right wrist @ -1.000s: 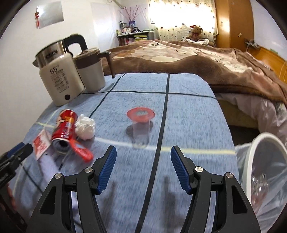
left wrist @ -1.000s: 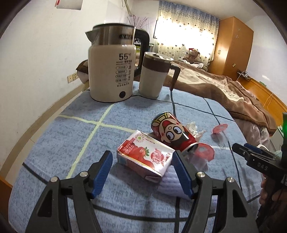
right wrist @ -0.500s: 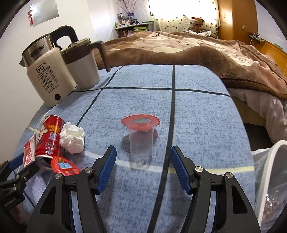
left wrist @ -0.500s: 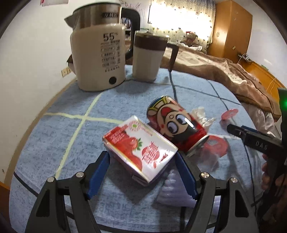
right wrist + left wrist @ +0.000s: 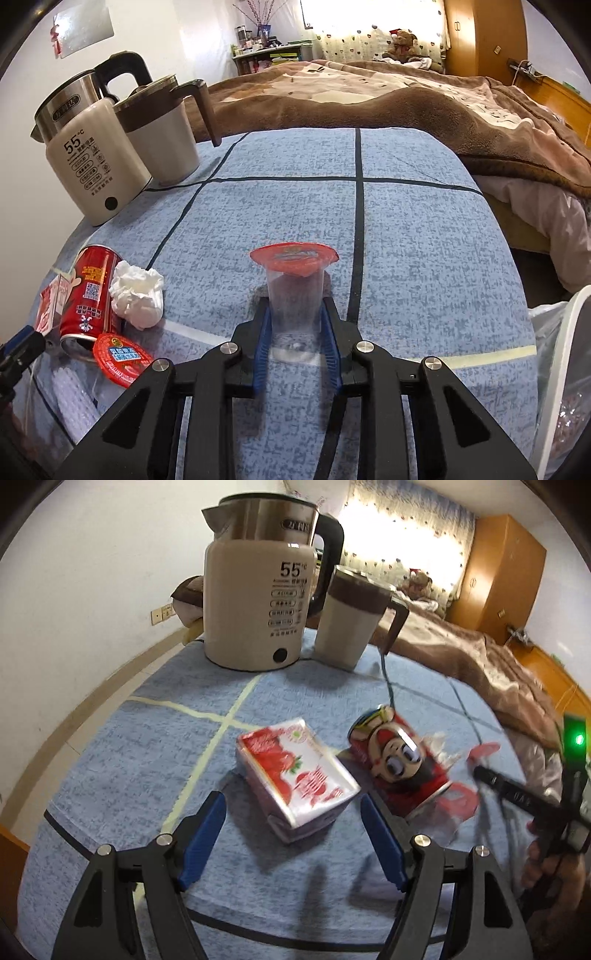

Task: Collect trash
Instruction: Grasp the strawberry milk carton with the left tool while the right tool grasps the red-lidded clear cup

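Observation:
A clear plastic cup [image 5: 293, 295] with a red foil lid stands upright on the blue cloth. My right gripper [image 5: 295, 308] is closing on it, with both blue pads against its sides. In the left wrist view a strawberry milk carton [image 5: 295, 779] lies flat just ahead of my open left gripper [image 5: 291, 812], its near end level with the fingertips. A red cartoon can [image 5: 399, 764] lies on its side to the right of the carton. Beside the can [image 5: 90, 291] are a crumpled tissue [image 5: 138, 299] and a second red-lidded cup [image 5: 122, 360] lying down.
A cream kettle [image 5: 258, 609] and a lidded jug [image 5: 351, 624] stand at the table's far left. A white bin with a plastic liner [image 5: 565, 369] is off the table's right edge. A bed with a brown blanket [image 5: 406, 99] lies beyond. A hand [image 5: 554, 871] holds the right gripper.
The right gripper came forward around the clear cup and its jaws closed in on it. The left gripper drew back slightly, so the carton sits a little farther from its fingers.

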Motion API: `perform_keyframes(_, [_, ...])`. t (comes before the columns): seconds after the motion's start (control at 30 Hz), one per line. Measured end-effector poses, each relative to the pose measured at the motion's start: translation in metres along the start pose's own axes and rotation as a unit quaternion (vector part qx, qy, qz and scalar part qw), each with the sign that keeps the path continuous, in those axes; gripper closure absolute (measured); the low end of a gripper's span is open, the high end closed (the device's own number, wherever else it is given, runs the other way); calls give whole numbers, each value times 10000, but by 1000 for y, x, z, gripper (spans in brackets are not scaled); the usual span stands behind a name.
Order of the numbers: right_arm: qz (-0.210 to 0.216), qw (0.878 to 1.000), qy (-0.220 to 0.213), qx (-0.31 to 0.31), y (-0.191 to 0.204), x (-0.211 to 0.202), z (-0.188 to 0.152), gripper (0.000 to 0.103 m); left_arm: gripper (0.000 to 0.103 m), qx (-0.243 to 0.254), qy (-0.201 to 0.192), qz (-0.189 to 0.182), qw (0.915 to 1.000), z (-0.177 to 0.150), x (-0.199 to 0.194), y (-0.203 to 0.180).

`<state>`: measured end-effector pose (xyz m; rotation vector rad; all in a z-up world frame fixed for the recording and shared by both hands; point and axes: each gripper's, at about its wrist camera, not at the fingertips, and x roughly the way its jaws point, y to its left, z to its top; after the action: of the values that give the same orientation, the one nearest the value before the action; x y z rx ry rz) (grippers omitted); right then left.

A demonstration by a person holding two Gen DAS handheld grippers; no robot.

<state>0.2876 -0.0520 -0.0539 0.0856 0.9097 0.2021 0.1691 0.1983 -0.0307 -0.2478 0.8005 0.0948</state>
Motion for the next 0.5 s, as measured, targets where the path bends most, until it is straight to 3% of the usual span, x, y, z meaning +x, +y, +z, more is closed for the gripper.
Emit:
perform_keyframes(0.2, [17,10000,-21,90,-3,-2,-1,76,24,-165,147,228,9995,15,23,-6])
perform_keyframes(0.3, [19,9999,-27,101,-4,-3,-2,76,24,-97,12,414,9991,19,27,-11])
perform_keyframes(0.5, [57,9999,-43,110,-4,-4,-3,76,24,-96,305,553,9980,16,49,-11])
